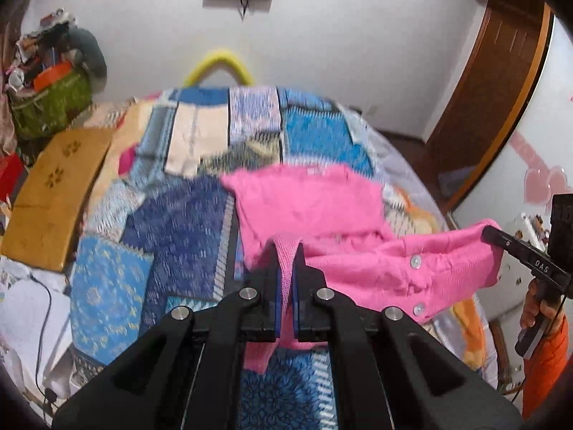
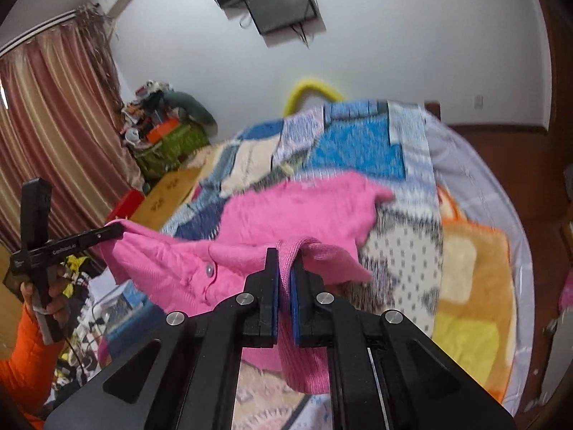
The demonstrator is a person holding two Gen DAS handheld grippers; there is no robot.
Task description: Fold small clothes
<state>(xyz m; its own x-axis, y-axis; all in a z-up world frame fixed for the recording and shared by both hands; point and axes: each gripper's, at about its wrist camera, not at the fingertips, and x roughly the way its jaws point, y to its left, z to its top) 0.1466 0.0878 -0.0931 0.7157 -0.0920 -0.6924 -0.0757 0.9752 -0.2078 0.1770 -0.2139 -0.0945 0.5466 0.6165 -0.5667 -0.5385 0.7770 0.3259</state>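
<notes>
— Well, the bed (image 1: 186, 193) under its patchwork blanket fills most of both views, and the pink knit cardigan (image 1: 308, 200) is strung above it, its far part draped on the blanket and the near hem raised between the two tools.

— What could go wrong from here?

— I'd say slippage, mainly. Each grip has only a narrow strip of ribbed edge, so a tug from either side could pull the knit out and drop that corner. The button placket (image 1: 415, 261) sags in the middle, and if the hands bring the hem over unevenly the fold may land skewed or bunched. The free sleeve end (image 2: 383, 193) could also tuck underneath unseen.

— And the grippers themselves?

— The left gripper (image 1: 286, 272) is clamped tight, its blue pads (image 1: 278, 297) pinching a doubled band of pink rib with fabric hanging below. The right gripper (image 2: 285, 276) is likewise closed hard on the hem's other end, cloth bulging out beneath its jaws.
</notes>
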